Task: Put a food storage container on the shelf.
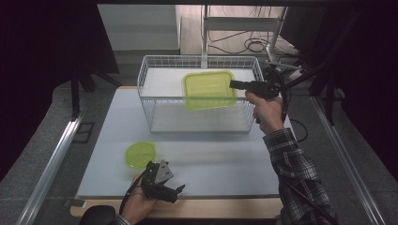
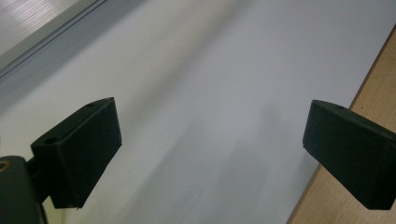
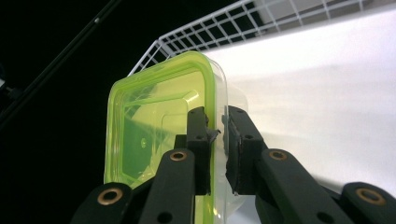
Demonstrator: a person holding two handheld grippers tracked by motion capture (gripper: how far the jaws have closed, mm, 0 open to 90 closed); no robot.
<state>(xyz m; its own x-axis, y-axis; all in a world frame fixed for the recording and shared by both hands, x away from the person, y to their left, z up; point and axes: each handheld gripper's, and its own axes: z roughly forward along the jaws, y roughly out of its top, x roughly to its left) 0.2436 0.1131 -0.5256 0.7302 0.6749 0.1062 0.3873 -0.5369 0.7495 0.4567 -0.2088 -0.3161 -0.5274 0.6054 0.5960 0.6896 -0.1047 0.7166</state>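
Observation:
A square clear container with a lime-green lid (image 1: pixel 209 89) hangs over the white wire basket (image 1: pixel 155 70); my right gripper (image 1: pixel 234 84) is shut on its right edge. In the right gripper view the two black jaws pinch the rim of the container (image 3: pixel 149 140), the right gripper (image 3: pixel 217 135) holding it on edge. A small round lime-green container (image 1: pixel 139 153) sits on the table near the front left. Just in front of it, my left gripper (image 1: pixel 176 190) rests low in a hand, open. The left gripper (image 2: pixel 210 140) has bare white tabletop between its pads.
The grey-white tabletop (image 1: pixel 211 159) has a wooden front edge (image 1: pixel 211 208). The basket stands at the table's back middle. Metal rails run along both sides of the table; cables and a frame stand behind the basket.

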